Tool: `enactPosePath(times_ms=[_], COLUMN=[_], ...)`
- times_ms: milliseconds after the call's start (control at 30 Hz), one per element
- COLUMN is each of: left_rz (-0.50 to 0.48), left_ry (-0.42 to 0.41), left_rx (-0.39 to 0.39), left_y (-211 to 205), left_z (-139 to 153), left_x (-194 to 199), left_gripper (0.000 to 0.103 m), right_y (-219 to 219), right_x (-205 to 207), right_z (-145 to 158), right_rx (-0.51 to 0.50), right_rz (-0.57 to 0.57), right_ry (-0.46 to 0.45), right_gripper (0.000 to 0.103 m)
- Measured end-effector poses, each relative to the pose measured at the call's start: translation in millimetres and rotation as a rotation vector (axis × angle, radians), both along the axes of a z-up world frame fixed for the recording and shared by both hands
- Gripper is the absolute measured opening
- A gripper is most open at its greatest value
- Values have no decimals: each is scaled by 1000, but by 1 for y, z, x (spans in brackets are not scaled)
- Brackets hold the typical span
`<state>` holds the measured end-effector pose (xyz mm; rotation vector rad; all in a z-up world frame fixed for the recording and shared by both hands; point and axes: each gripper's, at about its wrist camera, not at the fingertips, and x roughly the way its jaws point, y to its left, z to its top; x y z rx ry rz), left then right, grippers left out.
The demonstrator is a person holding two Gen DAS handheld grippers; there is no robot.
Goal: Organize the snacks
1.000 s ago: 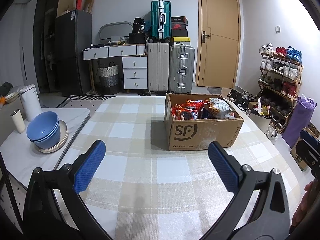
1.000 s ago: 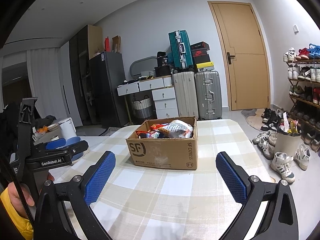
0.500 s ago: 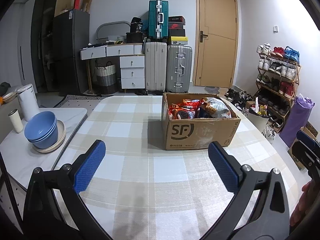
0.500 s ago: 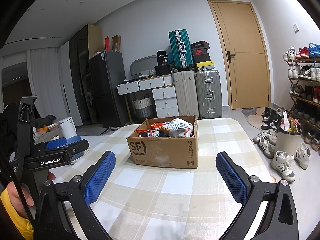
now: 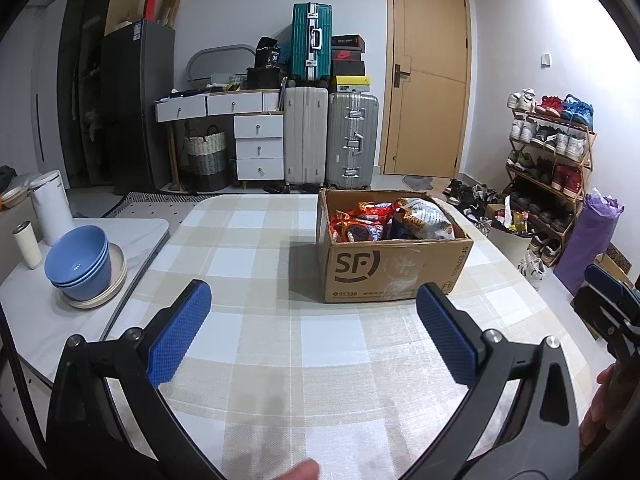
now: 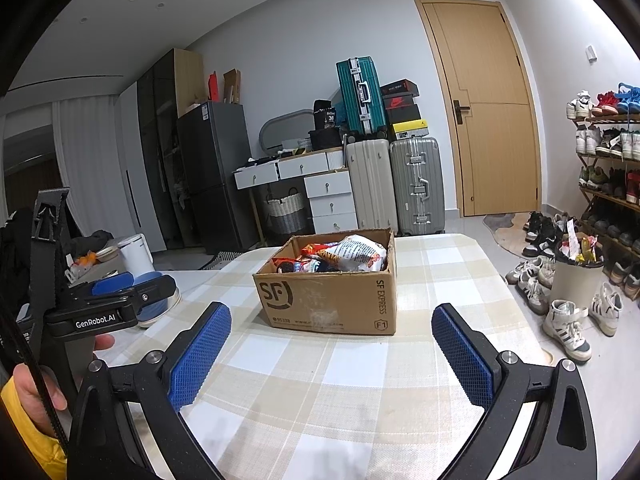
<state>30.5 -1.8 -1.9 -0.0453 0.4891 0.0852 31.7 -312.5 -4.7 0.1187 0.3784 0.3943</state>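
Both the left gripper [image 5: 314, 306] and right gripper [image 6: 330, 328] hover spread wide with nothing held, the snack-filled cardboard box [image 5: 390, 266] sitting at about 1 o'clock on the checkered table [image 5: 256, 344].

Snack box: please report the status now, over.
Left tongs open, empty. Right tongs open, empty. Snack box full, on table, untouched. Path clear.

Open SF cardboard box [image 5: 394, 264] w/ snack bags [image 5: 390, 222] heaped inside, upright on table
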Motion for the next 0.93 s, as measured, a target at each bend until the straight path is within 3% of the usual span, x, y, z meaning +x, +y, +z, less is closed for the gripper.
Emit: enactPosePath(times_ms=[633,833,933], left_rz=[28,26,51], left_ry=[33,68,110], left_rx=[17,-21,-77], left_y=[0,8,24], left_z=[-1,-8,-17], left_x=[1,5,13], left_gripper=[103,103,103], right_y=[6,7,6], right_x=[-2,0,3], right_z=[-7,-11,-13], right_rx=[3,5,5], right_rz=[3,2,-7], right_ry=[20,37,54], right_gripper=[102,102,102])
